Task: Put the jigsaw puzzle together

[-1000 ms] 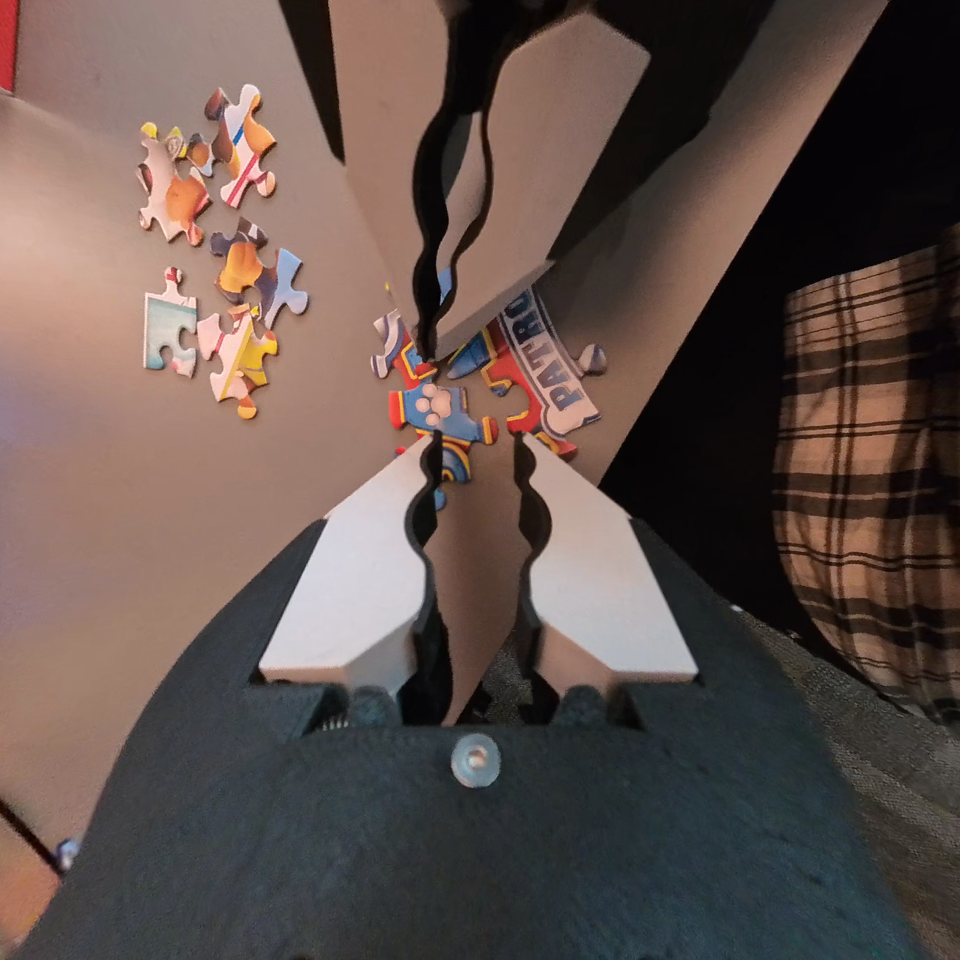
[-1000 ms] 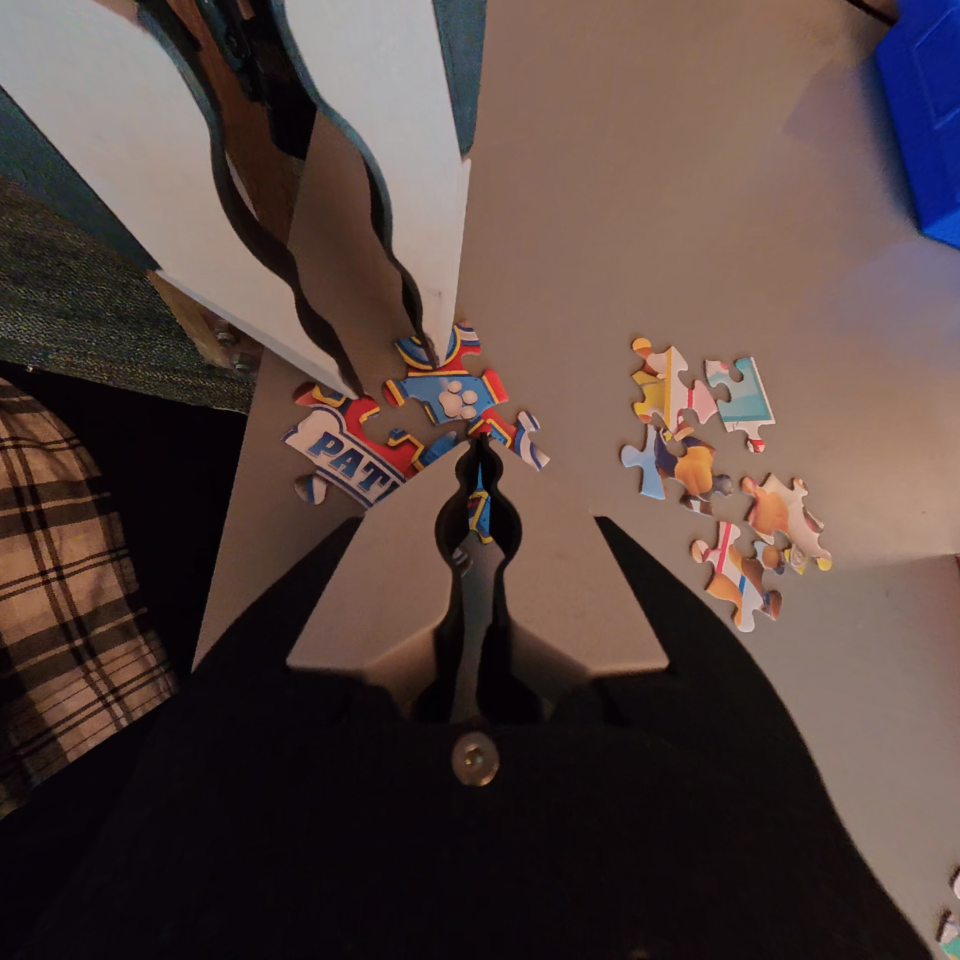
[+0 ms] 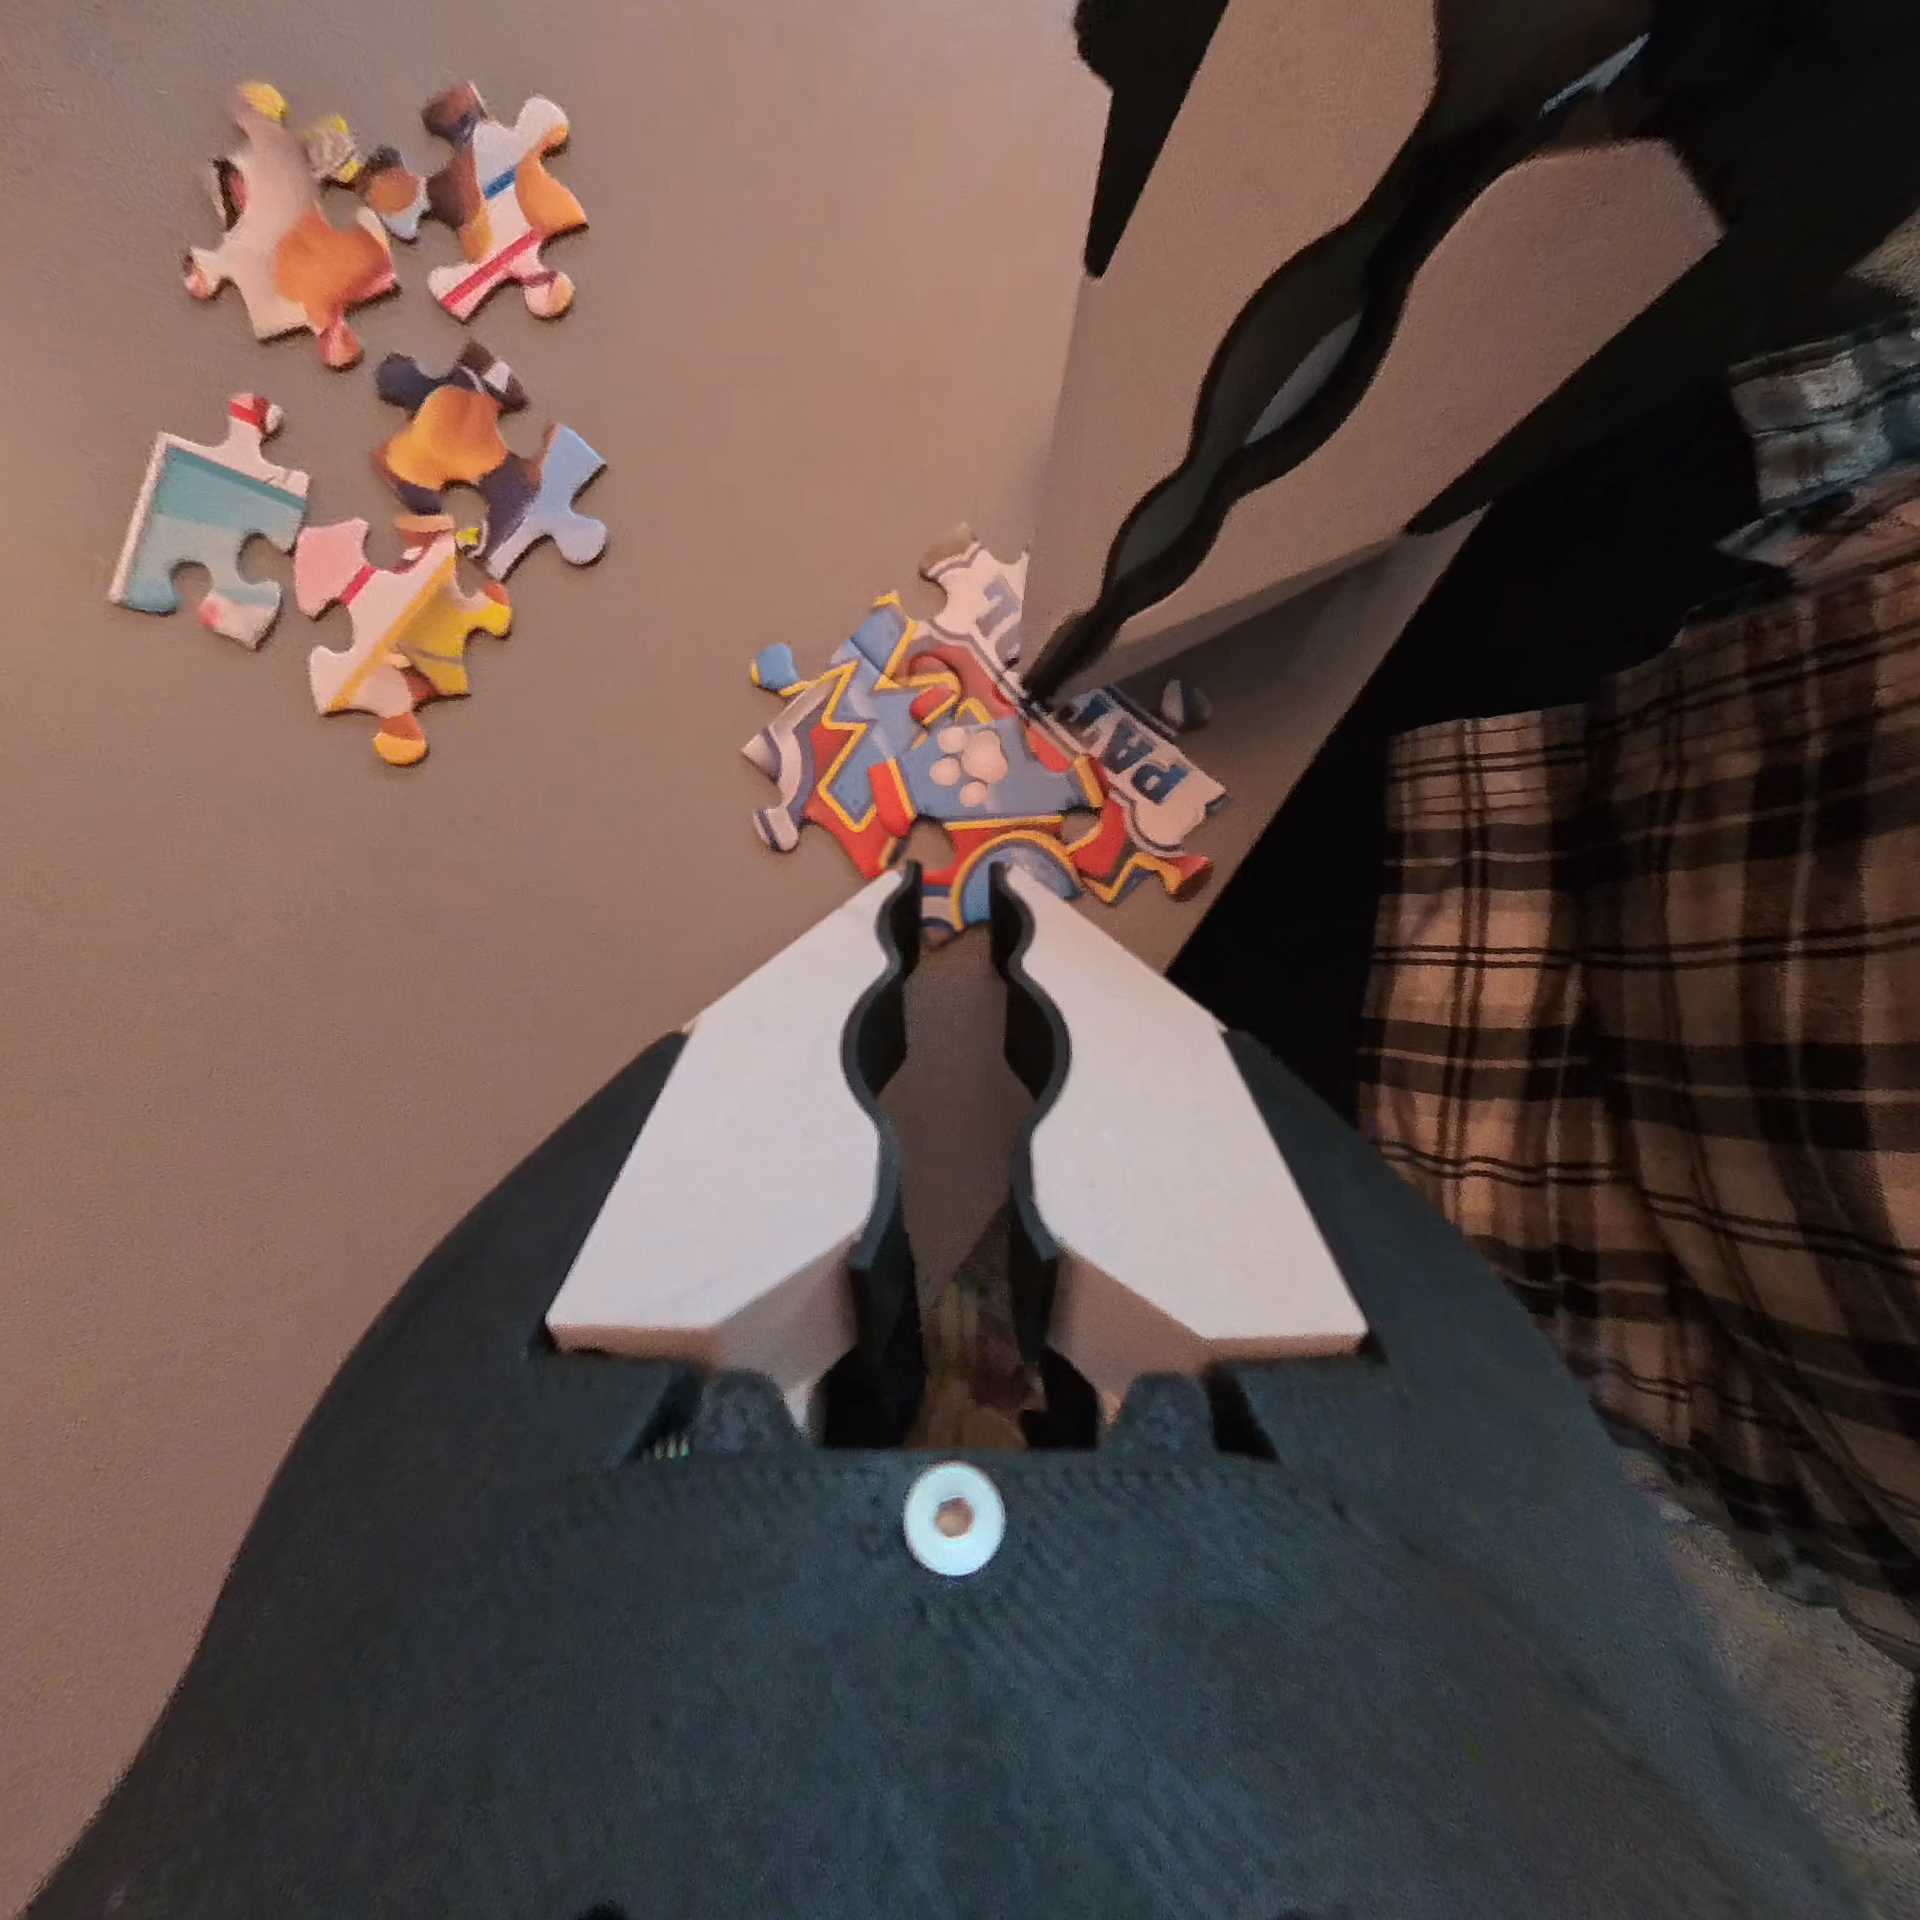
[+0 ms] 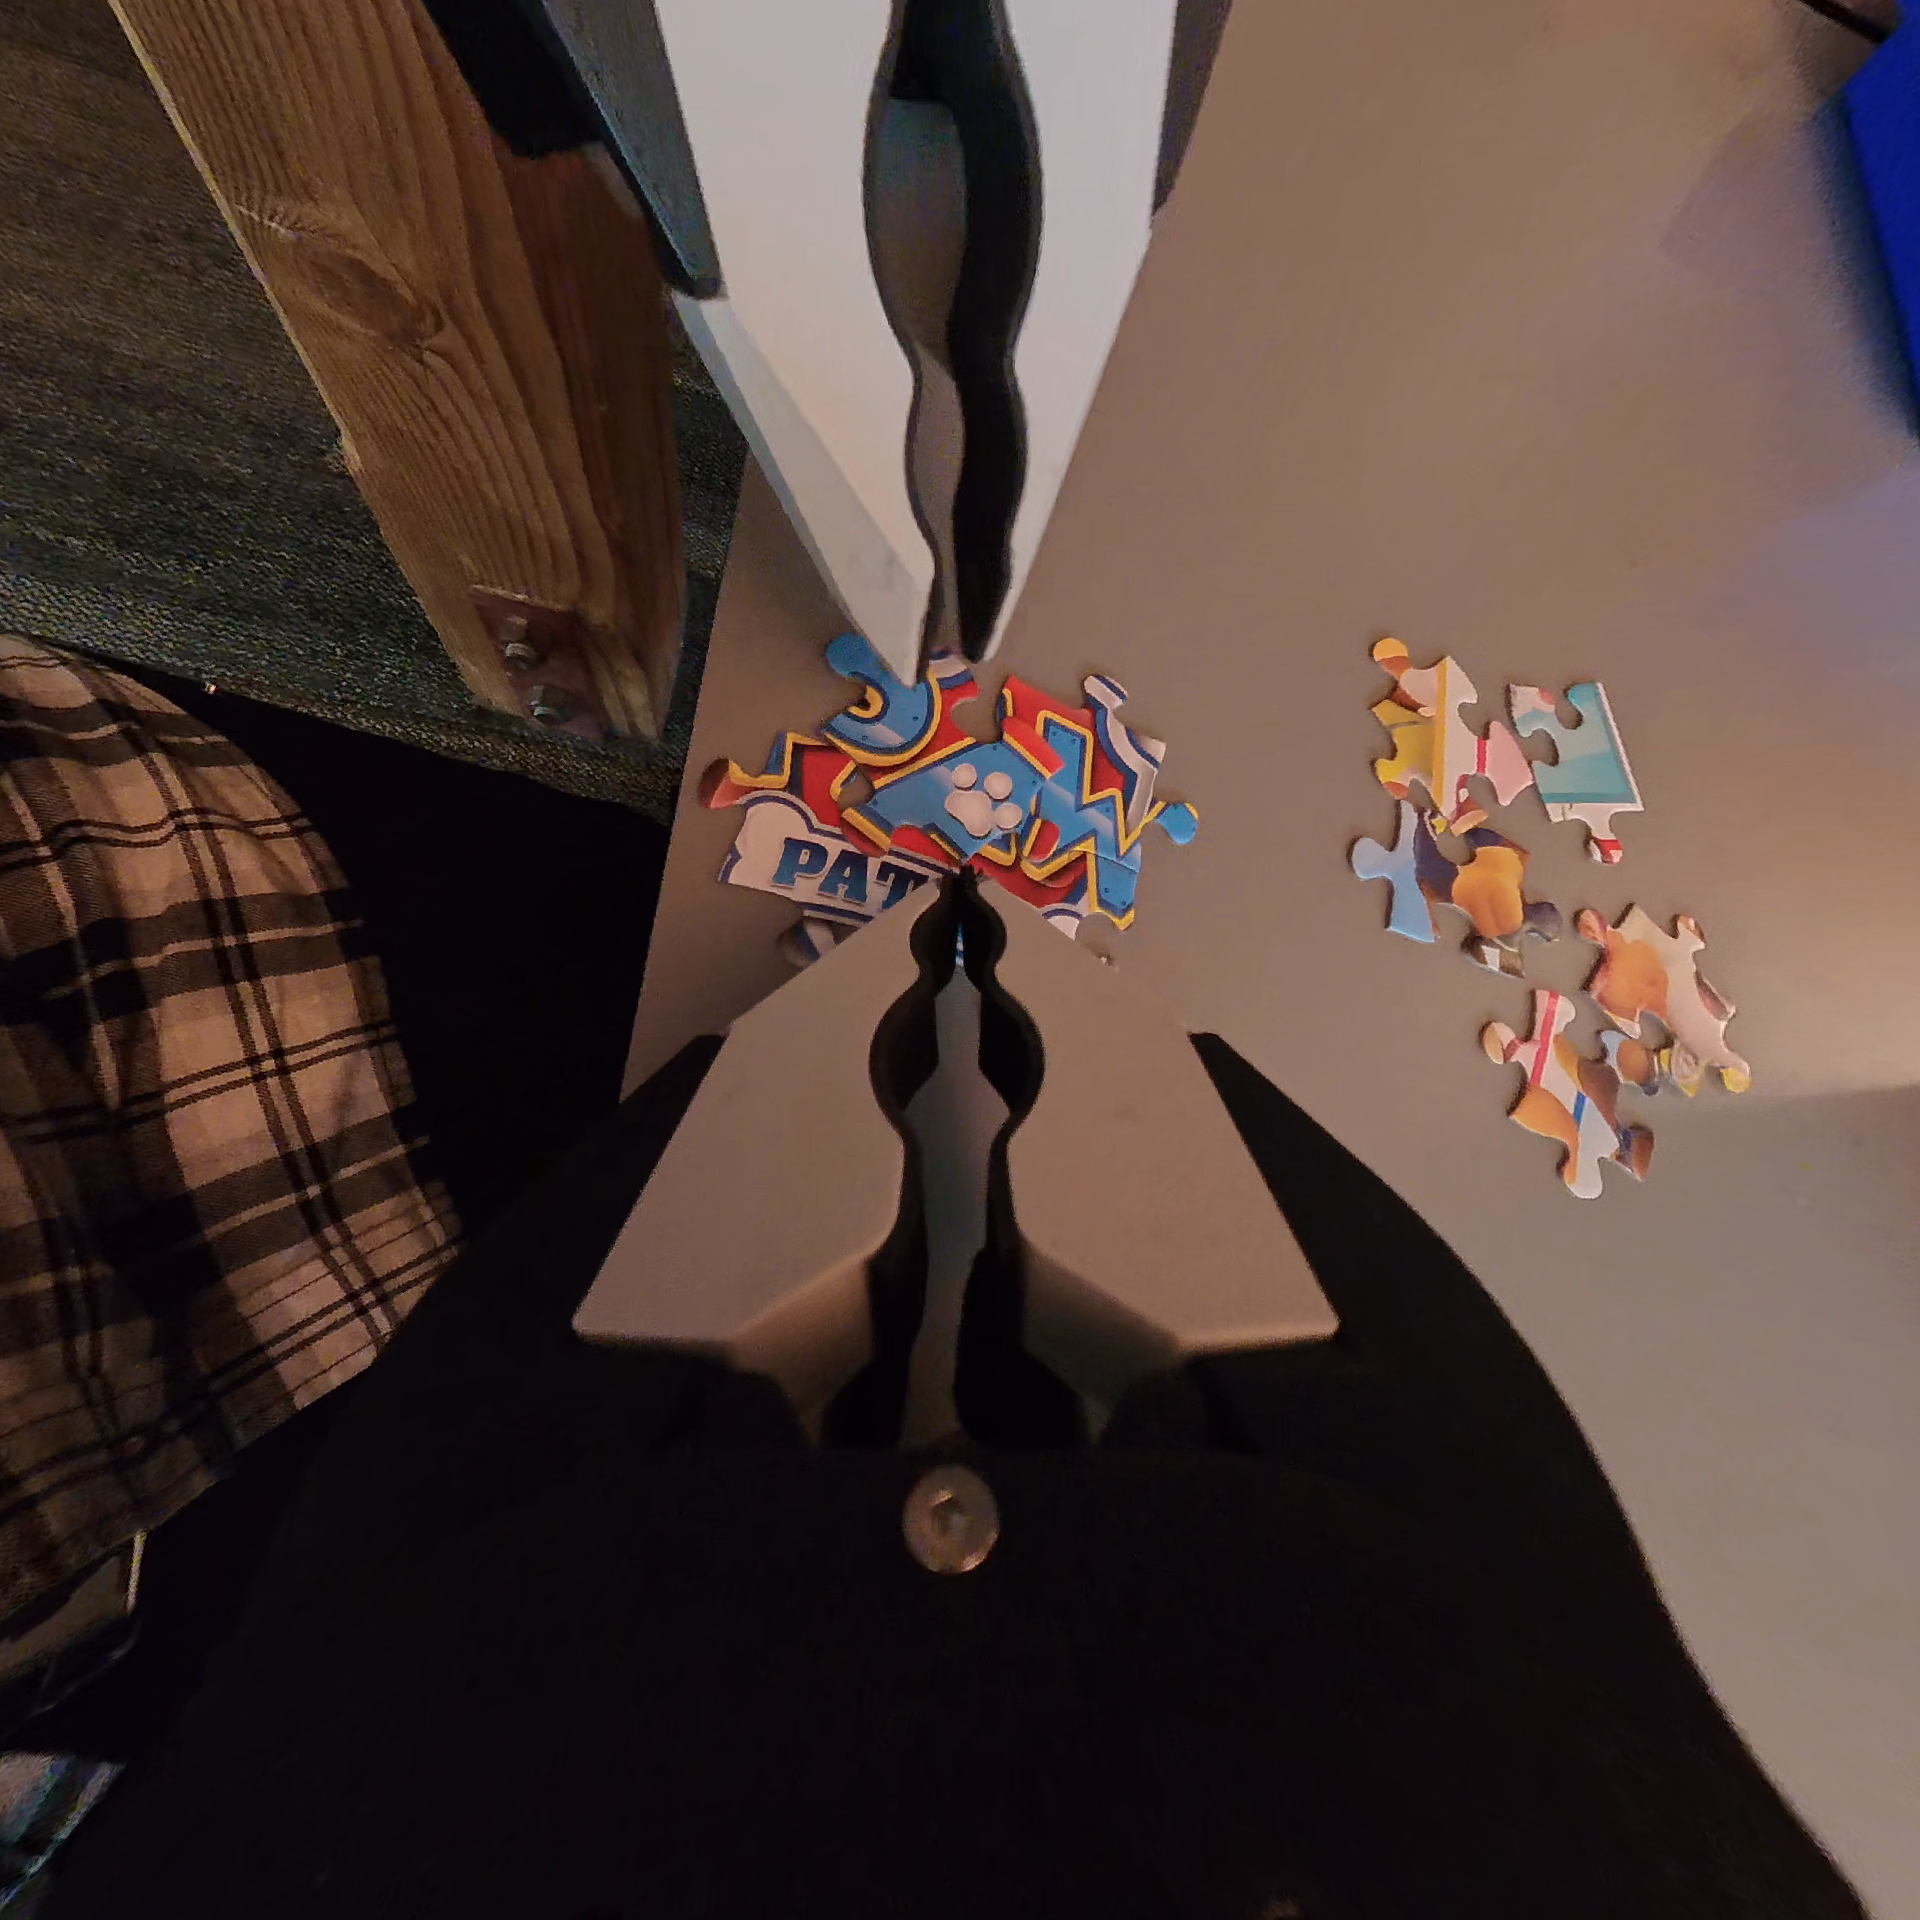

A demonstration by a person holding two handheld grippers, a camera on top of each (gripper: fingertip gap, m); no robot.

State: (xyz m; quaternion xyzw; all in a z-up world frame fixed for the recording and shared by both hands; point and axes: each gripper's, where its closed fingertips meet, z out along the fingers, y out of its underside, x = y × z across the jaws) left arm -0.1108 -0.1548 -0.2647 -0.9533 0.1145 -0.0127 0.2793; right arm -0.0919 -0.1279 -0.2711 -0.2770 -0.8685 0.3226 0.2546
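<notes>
A cluster of red, blue and yellow puzzle pieces (image 3: 977, 774) lies near the grey table's edge and also shows in the right wrist view (image 4: 966, 800). The pieces overlap, with a paw-print piece on top. My left gripper (image 3: 951, 888) is narrowly open, its tips over the cluster's near edge. My right gripper (image 4: 961, 883) comes from the opposite side, jaws together on the edge of the white lettered piece (image 4: 821, 868). Each gripper shows in the other's view: the right one (image 3: 1039, 675), the left one (image 4: 948, 649).
Several loose pieces with orange, pink and teal art lie apart on the table (image 3: 364, 416), (image 4: 1507, 914). Plaid fabric (image 3: 1662, 1039) hangs past the table edge. A wooden leg (image 4: 447, 364) and carpet lie beyond. A blue object (image 4: 1886, 208) sits at the far corner. There is about 4 cm between the tips of the two grippers.
The red and blue pieces have been pushed closer and now overlap. My left gripper's jaws have narrowed. The right gripper has swung round to face the left one across the cluster.
</notes>
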